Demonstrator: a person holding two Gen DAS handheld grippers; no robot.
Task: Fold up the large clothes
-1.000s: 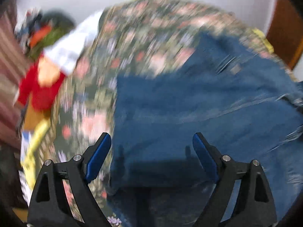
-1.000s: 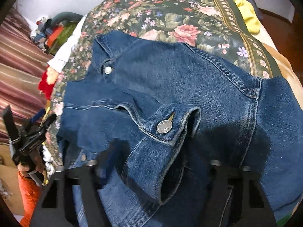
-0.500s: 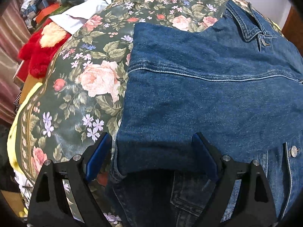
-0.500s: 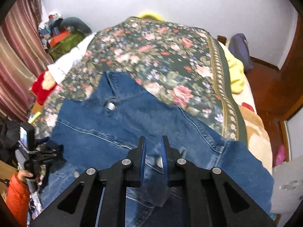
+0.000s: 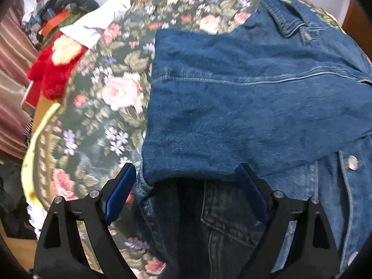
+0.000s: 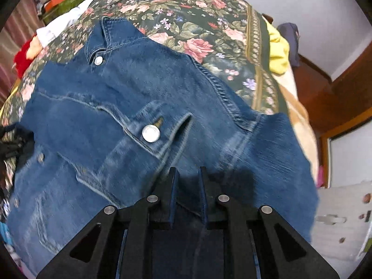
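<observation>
Left wrist: left hand-held gripper [image 5: 184, 186] spread wide, holding nothing, over the folded edge of the blue denim jacket [image 5: 244, 107] on the floral bedspread [image 5: 109, 107].
Right wrist: right hand-held gripper [image 6: 187, 181] narrow, pinching jacket denim; sleeve cuff [image 6: 153, 130] folded across the front, collar at far left.

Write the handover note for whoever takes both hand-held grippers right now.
Left hand-held gripper: open, over the folded-in left edge of the jacket, gripping nothing.
Right hand-held gripper: shut on denim near the cuff.
Jacket lies collar away from you on the floral bedspread.
Done: left side folded in.
Left: lay the right sleeve across, then fold the body up.
</observation>
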